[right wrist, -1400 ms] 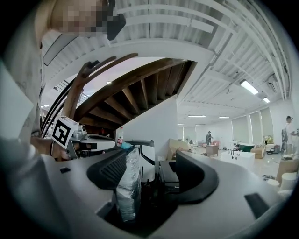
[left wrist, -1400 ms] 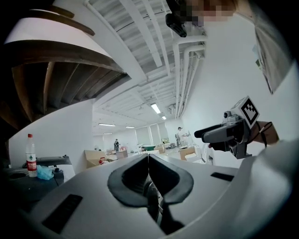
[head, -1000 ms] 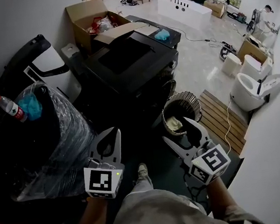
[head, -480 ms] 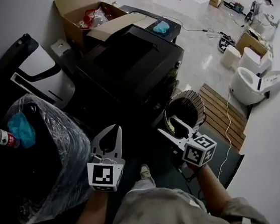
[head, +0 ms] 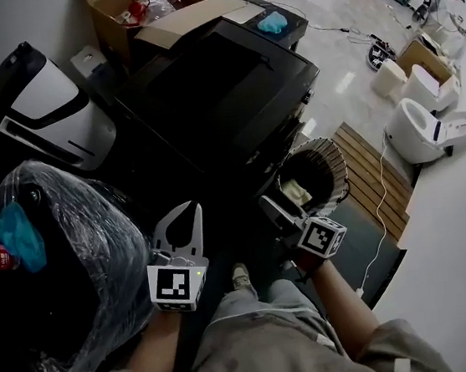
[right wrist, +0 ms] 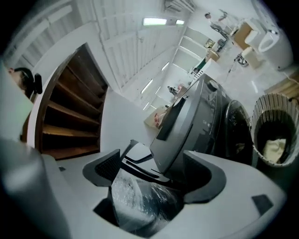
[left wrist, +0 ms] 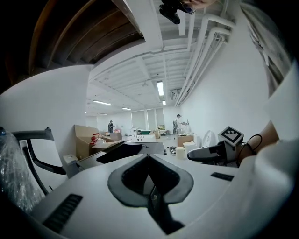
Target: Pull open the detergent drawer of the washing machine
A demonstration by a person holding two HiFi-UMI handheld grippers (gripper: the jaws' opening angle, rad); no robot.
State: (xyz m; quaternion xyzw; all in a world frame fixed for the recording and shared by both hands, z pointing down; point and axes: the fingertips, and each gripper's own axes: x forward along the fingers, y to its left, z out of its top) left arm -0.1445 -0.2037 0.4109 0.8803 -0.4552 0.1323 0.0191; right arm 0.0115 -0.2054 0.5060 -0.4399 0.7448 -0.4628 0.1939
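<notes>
Both grippers have come lower and nearer the black washing machine (head: pixel 221 90) than a second ago, and the right gripper (head: pixel 267 206) has rolled onto its side. Its jaws have just been opening. They now stand wide with nothing between the pads; only the machine's front shows beyond them.

The left gripper (head: pixel 191 211) has its jaws together and carries nothing. It sits flat, just beside the plastic-wrapped bundle (head: pixel 63 244).

The detergent drawer should sit in the top strip of the machine's front (right wrist: pixel 210 116), the shadowed face turned toward the wicker basket (head: pixel 312 180). I cannot pick out its outline in any view.

Handling, as a judgement: rigid plastic, light, running on slides. It is likely a little sticky at first, then free. The face is probably glossy, so pads may slip.

Take hold at the recessed lip of the drawer front and pull straight out, level (no twisting).

The right forearm reaches forward with the wrist turned and the gripper near level. It is short of the machine, not touching.
</notes>
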